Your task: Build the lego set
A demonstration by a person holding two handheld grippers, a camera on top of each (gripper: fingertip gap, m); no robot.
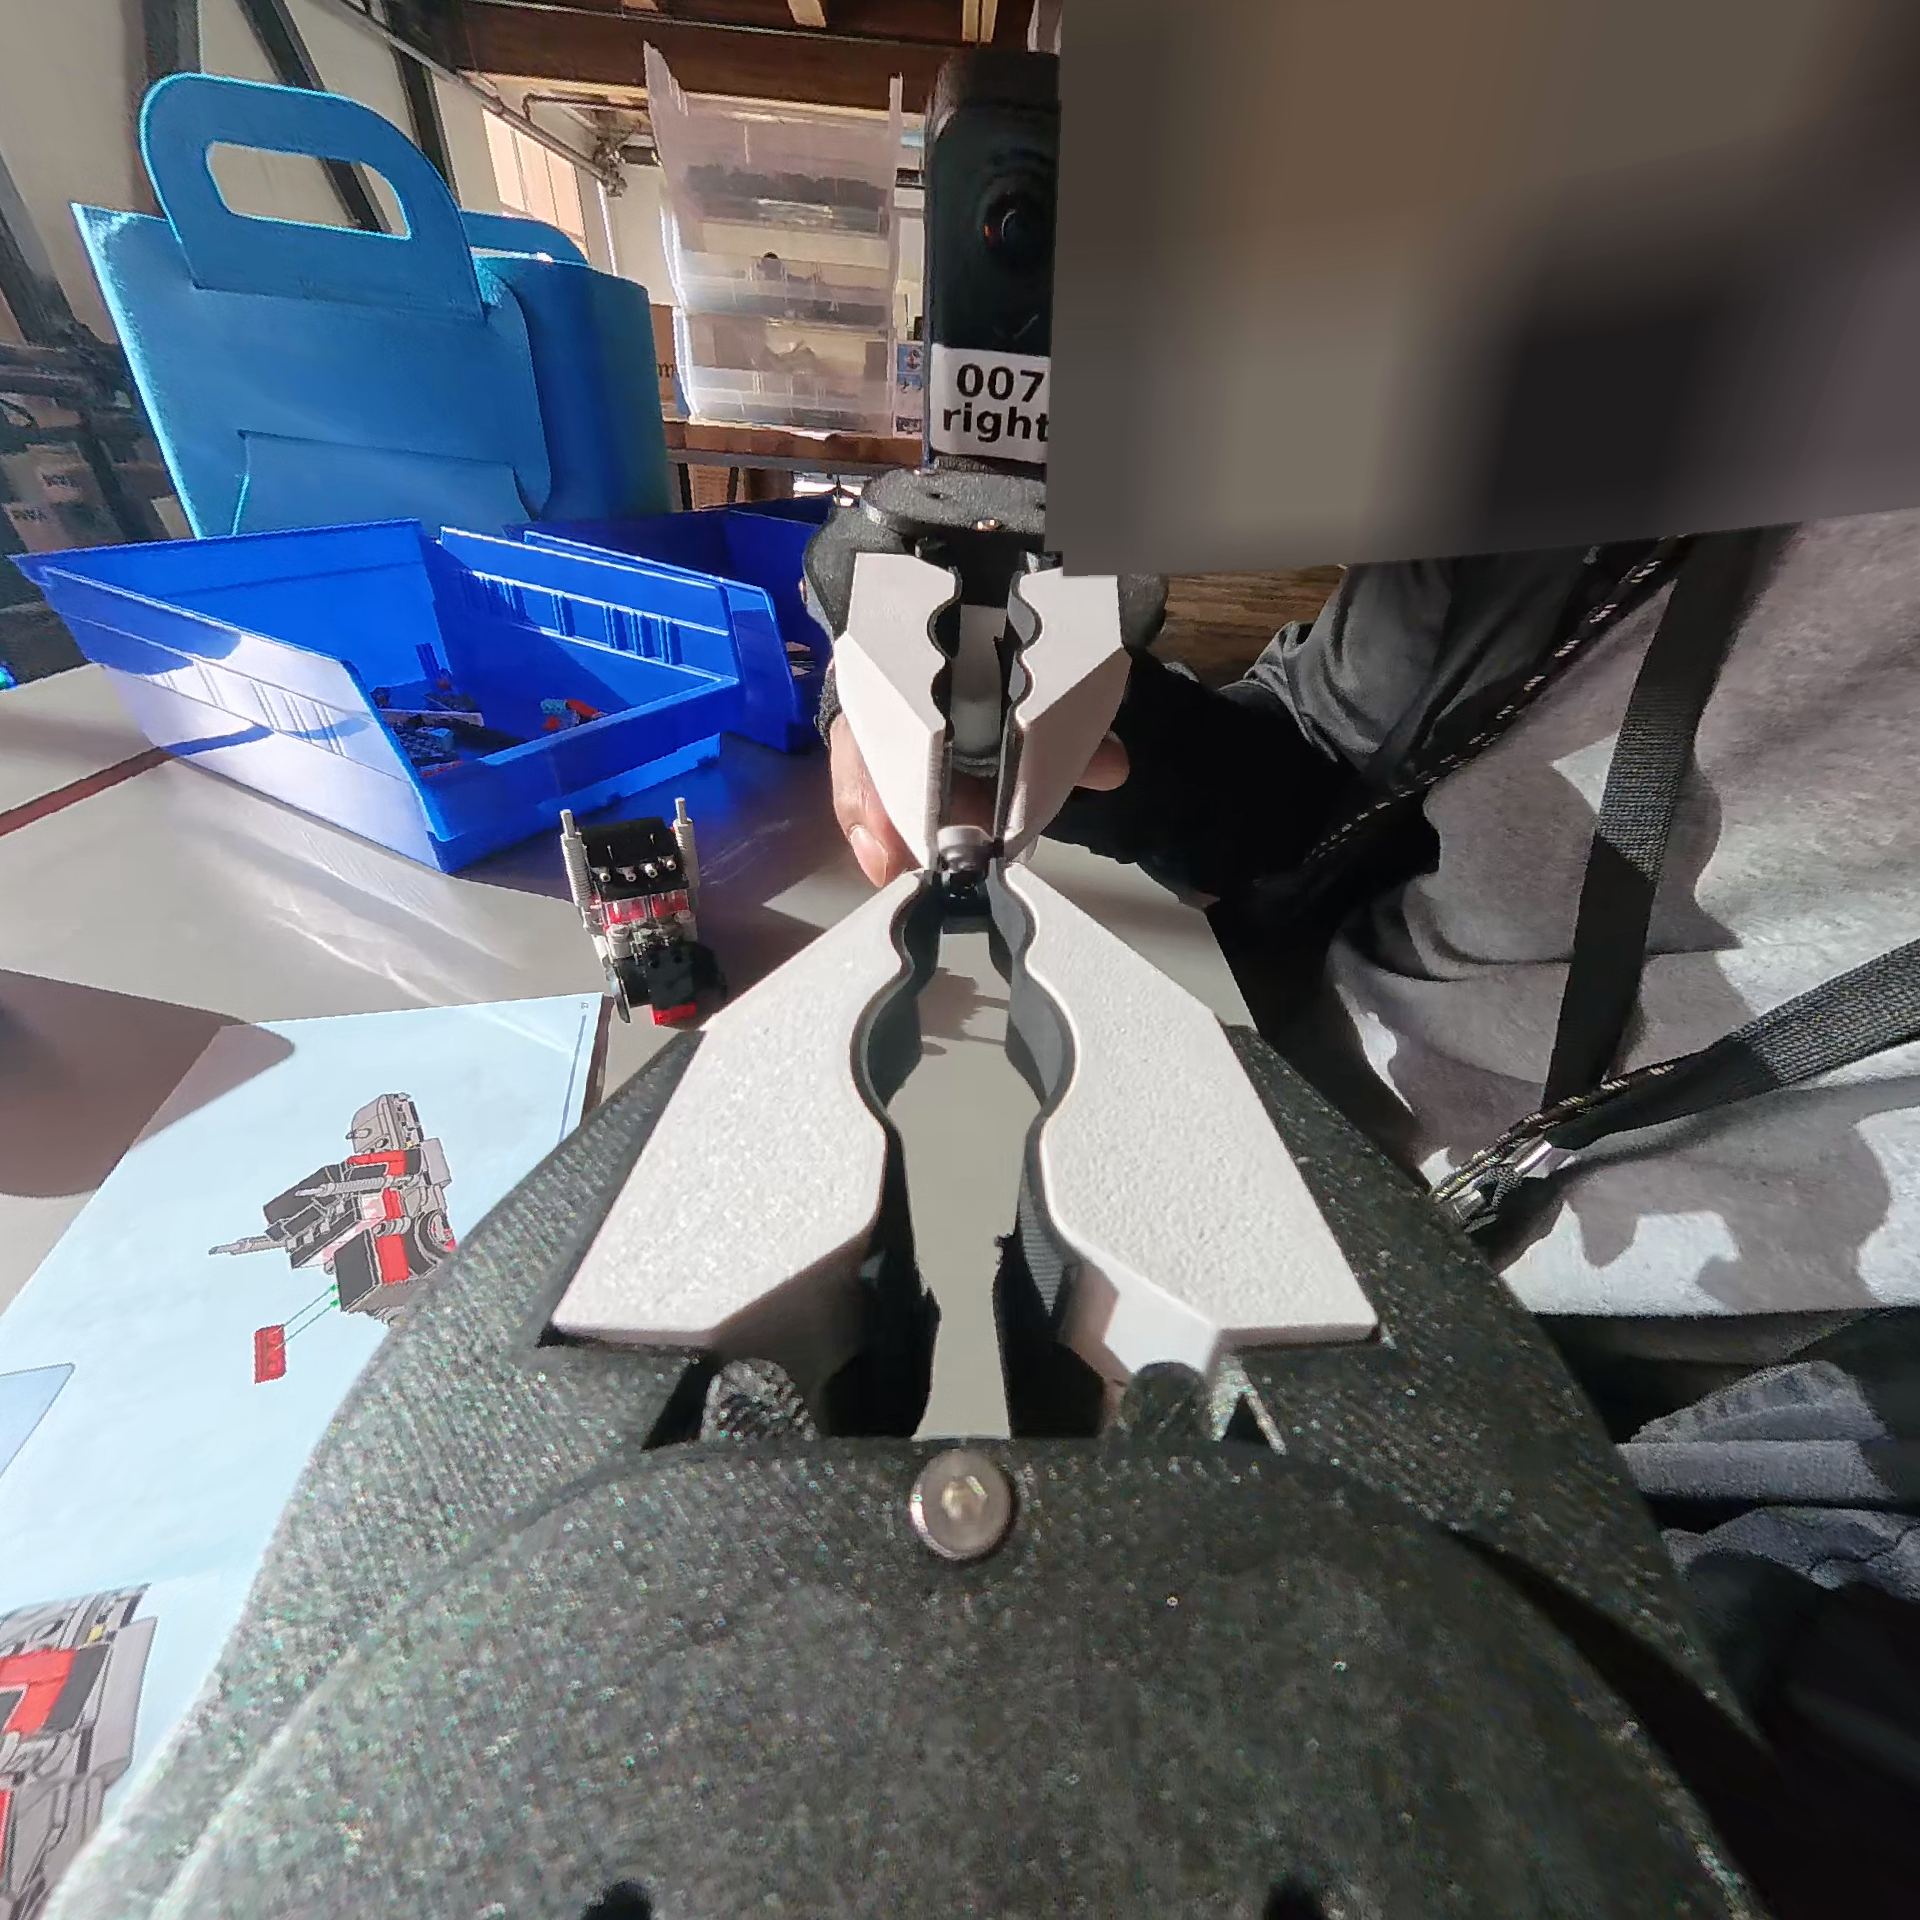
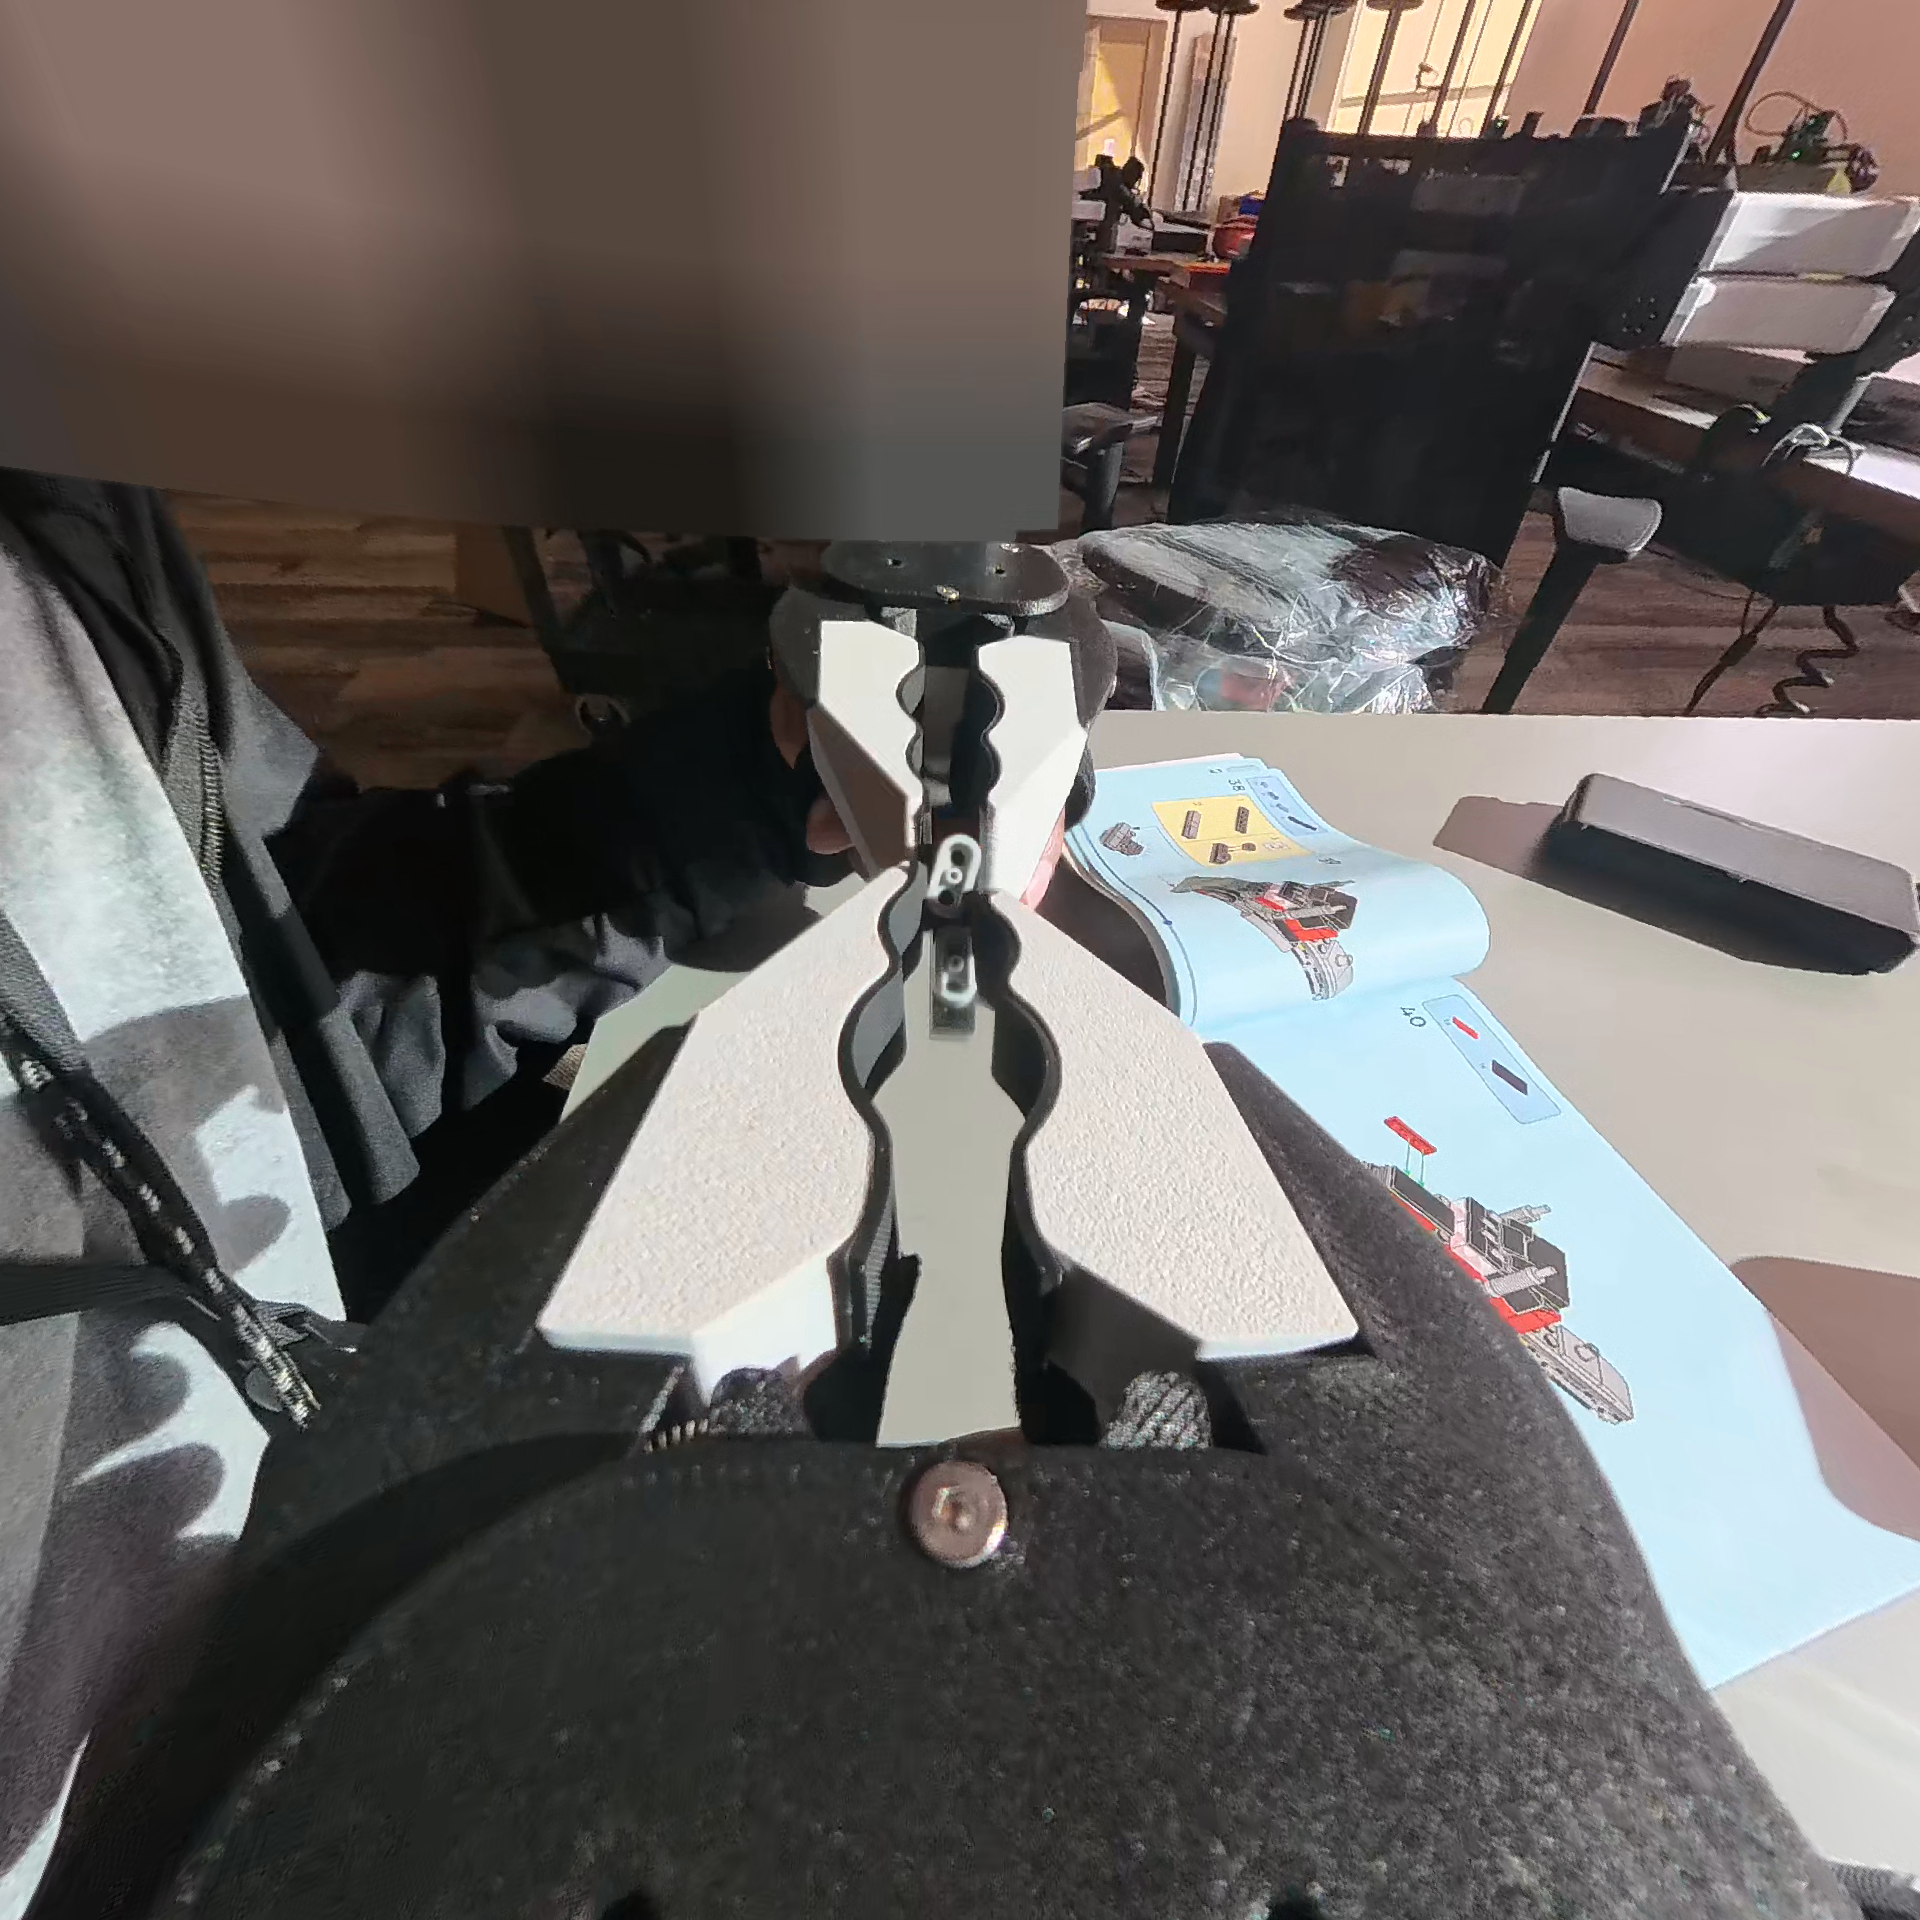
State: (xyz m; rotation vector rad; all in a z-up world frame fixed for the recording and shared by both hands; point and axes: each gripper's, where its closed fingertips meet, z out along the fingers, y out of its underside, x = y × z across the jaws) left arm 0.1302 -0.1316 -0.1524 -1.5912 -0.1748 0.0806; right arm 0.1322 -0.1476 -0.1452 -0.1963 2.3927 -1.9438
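Blue felt bag (image 1: 332,343) upright behind bins, handle cut-out at top. Clear stacked drawers (image 1: 784,249) farther back, on wooden bench. Black flat case (image 2: 1730,868) lying on grey table (image 2: 1558,748), well apart from booklet. Office chair (image 2: 1288,613) wrapped in clear plastic beyond table edge. Dark shelving unit (image 2: 1423,332) behind chair. White boxes (image 2: 1808,270) stacked at far right.

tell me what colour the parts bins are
Blue; the bins show best in the left wrist view, behind the half-built model.
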